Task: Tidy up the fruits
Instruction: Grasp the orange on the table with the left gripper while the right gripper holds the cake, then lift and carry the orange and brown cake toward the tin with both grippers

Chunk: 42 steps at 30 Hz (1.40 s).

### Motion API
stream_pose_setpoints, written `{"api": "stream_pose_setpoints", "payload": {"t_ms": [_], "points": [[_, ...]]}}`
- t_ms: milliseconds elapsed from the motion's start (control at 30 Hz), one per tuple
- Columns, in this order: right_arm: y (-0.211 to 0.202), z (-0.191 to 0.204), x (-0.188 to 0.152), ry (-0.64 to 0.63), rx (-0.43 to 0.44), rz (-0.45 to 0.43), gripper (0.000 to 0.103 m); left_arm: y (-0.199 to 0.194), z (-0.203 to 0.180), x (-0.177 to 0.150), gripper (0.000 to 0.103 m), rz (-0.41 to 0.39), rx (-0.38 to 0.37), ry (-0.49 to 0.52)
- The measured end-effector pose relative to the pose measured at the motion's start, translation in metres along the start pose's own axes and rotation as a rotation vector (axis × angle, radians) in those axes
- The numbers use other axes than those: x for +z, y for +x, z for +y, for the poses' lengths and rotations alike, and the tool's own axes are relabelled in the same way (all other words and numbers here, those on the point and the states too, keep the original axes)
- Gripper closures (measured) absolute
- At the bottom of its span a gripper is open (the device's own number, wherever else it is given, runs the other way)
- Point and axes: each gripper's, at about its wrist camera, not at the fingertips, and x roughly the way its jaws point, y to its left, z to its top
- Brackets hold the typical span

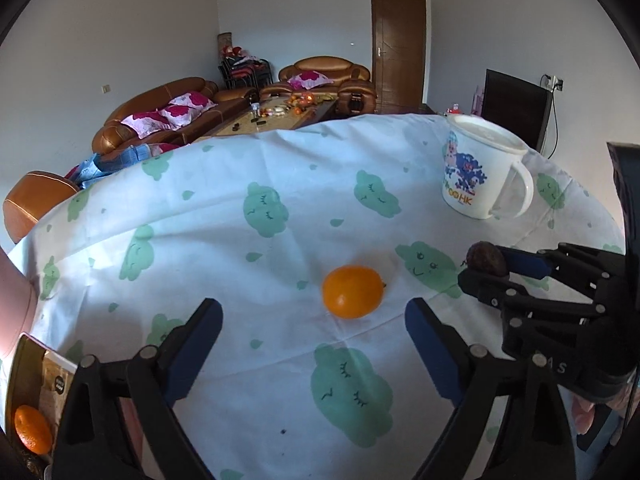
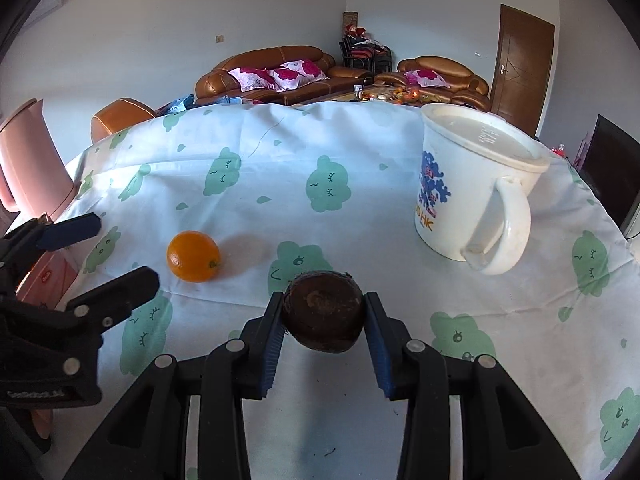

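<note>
An orange [image 1: 353, 291] [image 2: 193, 256] lies on the cloud-patterned tablecloth [image 1: 260, 248]. My left gripper [image 1: 314, 316] stands open just short of it, its blue pads wide apart with the fruit ahead between their tips and untouched. My right gripper [image 2: 324, 314] is shut on a dark brown round fruit [image 2: 323, 316], blue pads pressing both its sides, above the cloth. In the left wrist view the right gripper [image 1: 486, 270] shows at the right, holding that brown fruit [image 1: 487, 259]. In the right wrist view the left gripper [image 2: 116, 252] comes in from the left, beside the orange.
A white lidded mug [image 1: 482, 168] [image 2: 476, 188] with a blue print stands at the far right of the table. A second orange [image 1: 33, 429] sits in a box at the lower left. A pink jug [image 2: 28, 160] stands at the table's left. Sofas lie beyond.
</note>
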Motion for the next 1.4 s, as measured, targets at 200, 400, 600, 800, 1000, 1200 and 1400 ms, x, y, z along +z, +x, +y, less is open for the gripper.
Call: {"api": "stream_pose_setpoints", "payload": {"t_ms": [200,400,600,800,1000,1200,1400], "points": [[-0.006,-0.004,-0.002,0.008,-0.023,-0.023,0.062,0.025,-0.014,0.007,0.022,0.038,-0.028,0.026],[-0.008,0.001,-0.002,-0.013,-0.003,-0.034,0.062,0.042,-0.01,0.01,0.053,0.103,-0.096,-0.005],[-0.008,0.003,-0.003,-0.016,0.016,-0.037,0.062,0.035,-0.007,0.006,0.058,0.094,-0.126,-0.015],[-0.012,0.007,-0.003,-0.038,0.03,-0.063,0.062,0.022,-0.007,0.002,0.058,0.052,-0.102,-0.011],[-0.023,0.005,-0.004,-0.035,0.034,-0.115,0.062,0.011,-0.008,0.002,0.058,-0.01,-0.067,-0.006],[-0.027,0.001,-0.005,-0.022,0.049,-0.136,0.062,0.006,-0.004,0.003,0.058,-0.042,-0.055,-0.019],[-0.031,0.004,-0.004,-0.03,0.047,-0.158,0.062,0.001,-0.004,0.002,0.058,-0.073,-0.042,-0.021]]}}
